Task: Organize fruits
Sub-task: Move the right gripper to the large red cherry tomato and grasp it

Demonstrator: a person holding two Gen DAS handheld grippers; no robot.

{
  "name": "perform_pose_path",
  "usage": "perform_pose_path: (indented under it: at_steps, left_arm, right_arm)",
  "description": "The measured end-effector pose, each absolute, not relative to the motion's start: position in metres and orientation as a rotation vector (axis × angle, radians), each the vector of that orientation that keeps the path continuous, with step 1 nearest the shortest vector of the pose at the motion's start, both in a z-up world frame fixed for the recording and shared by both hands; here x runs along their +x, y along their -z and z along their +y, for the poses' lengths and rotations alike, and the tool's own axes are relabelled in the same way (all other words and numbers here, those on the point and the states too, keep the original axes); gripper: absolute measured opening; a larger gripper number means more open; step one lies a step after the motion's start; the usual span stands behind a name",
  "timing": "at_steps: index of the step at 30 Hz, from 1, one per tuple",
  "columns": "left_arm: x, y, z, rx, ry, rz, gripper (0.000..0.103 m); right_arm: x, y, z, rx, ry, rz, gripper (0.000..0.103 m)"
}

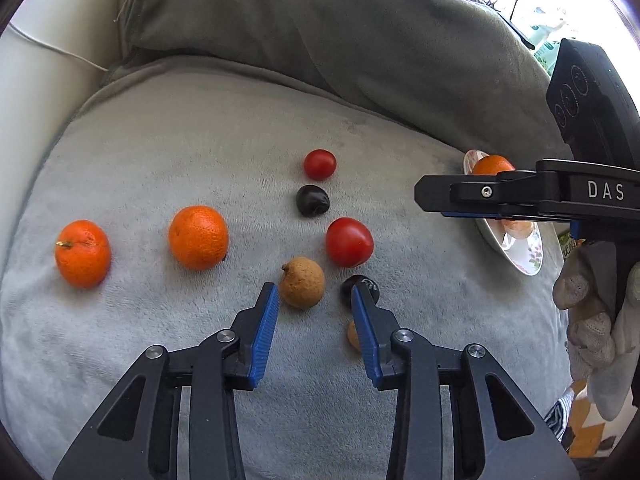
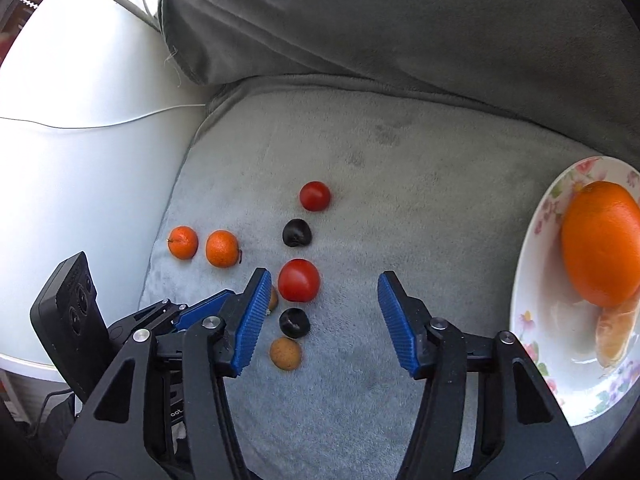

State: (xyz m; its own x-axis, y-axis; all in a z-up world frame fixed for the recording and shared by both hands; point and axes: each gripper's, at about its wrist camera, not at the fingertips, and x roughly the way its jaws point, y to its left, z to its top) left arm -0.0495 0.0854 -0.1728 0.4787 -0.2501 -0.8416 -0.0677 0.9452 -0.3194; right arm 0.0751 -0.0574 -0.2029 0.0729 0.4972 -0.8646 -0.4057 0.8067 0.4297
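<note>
Fruits lie on a grey seat cushion. My left gripper is open, and a tan round fruit sits just at its tips, touching neither pad. A dark fruit and a second tan one peek out beside its right finger. My right gripper is open and holds nothing. A large red tomato lies close to its left pad. Further off are a dark fruit, a small tomato and two tangerines. A flowered plate holds an orange.
A darker grey back cushion rises behind the seat. A white sofa arm with a thin cable bounds the left side. A gloved hand grips the right tool beside the plate. Bare cushion lies between the fruit row and the plate.
</note>
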Motion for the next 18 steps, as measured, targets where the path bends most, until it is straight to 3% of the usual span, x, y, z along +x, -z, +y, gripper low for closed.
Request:
perform_pose_path:
  at_steps: [8,18]
  left_arm:
    - [-0.046,0.184,0.085,-0.337,0.113,1.082,0.033]
    - [-0.038,0.193,0.078,-0.327,0.116,1.092,0.031]
  right_arm:
    - [0.076,0.225,-0.04,0.098,-0.705,1.413,0.047]
    - [0.079,0.237,-0.034,0.118,-0.706,1.452,0.045]
